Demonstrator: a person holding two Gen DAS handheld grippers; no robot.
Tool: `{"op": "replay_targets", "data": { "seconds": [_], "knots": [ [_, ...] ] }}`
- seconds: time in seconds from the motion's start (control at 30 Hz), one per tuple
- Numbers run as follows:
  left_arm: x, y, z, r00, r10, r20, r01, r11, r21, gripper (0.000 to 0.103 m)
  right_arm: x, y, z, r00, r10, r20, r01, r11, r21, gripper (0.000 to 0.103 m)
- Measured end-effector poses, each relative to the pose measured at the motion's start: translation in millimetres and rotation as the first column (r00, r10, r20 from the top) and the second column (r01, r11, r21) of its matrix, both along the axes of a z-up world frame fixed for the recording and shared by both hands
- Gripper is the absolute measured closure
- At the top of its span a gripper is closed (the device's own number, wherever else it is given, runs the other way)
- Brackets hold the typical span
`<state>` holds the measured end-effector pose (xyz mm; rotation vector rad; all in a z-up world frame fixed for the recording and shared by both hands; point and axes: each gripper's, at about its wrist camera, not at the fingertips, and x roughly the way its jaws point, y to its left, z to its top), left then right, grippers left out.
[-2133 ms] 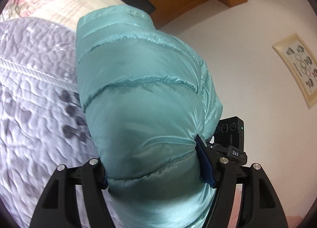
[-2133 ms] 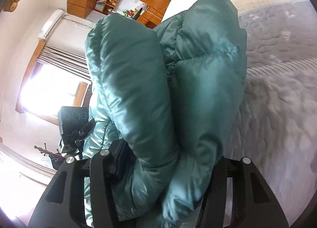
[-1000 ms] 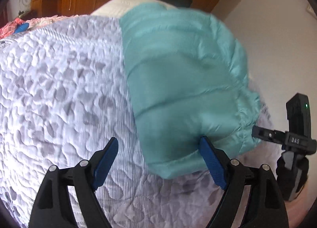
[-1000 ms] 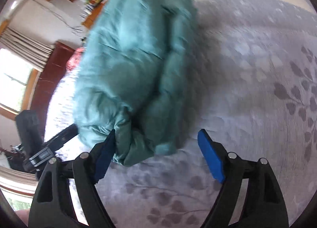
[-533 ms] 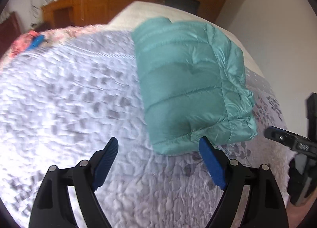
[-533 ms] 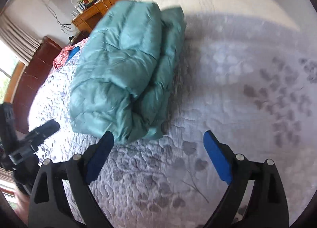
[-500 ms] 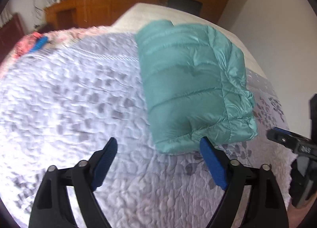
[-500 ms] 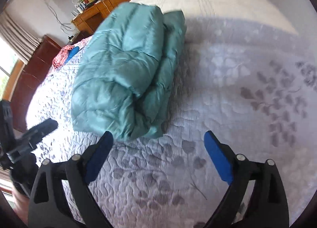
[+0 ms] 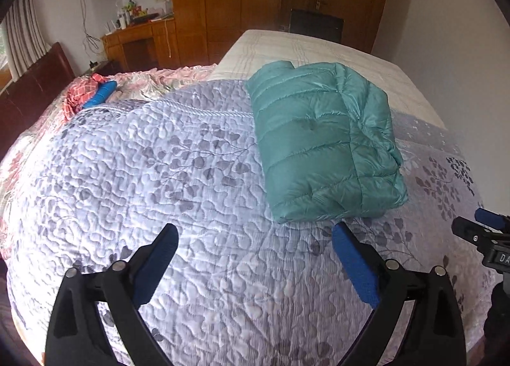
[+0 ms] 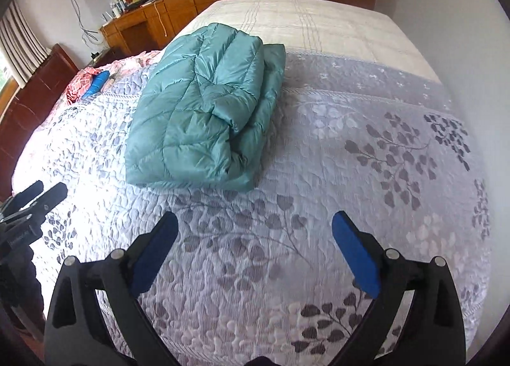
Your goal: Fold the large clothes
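Note:
A teal puffer jacket (image 9: 322, 149) lies folded into a thick block on the quilted lilac bedspread (image 9: 159, 175). It also shows in the right wrist view (image 10: 204, 111), folded edges toward me. My left gripper (image 9: 255, 235) is open and empty, hovering above the bedspread a little short of the jacket's near edge. My right gripper (image 10: 255, 222) is open and empty, further back from the jacket's near right corner. Each gripper shows at the side of the other's view: the right one (image 9: 484, 232), the left one (image 10: 35, 197).
A red checked cloth with a blue object (image 9: 95, 95) lies at the bed's far left by a dark headboard (image 9: 35, 76). A cream blanket (image 10: 302, 22) covers the far end. Wooden wardrobes and a desk (image 9: 143, 38) stand beyond. A white wall runs along the right.
Both grippers let go of the jacket, which went down onto the bed. Both have since pulled back from it, open and empty.

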<state>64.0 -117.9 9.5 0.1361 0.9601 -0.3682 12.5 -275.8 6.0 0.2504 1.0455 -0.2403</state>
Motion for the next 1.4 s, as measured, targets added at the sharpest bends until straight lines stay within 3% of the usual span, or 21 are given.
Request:
{"op": "replay_targets", "data": {
  "seconds": [0.53,1.4],
  "knots": [
    [-32.7,21.3,32.4,0.999,-0.018,0.047,0.018,1.0,-0.014,0.006,-37.4,22.9,33.0,0.999,0.015,0.052,-0.015,1.0,0.005,0.007],
    [-62.7,28.2,46.1,0.996,-0.033,0.08,0.033,0.999,0.012,0.006,-61.5,33.2,47.6,0.997,0.004,0.083,-0.004,1.0,0.0,0.007]
  ]
}}
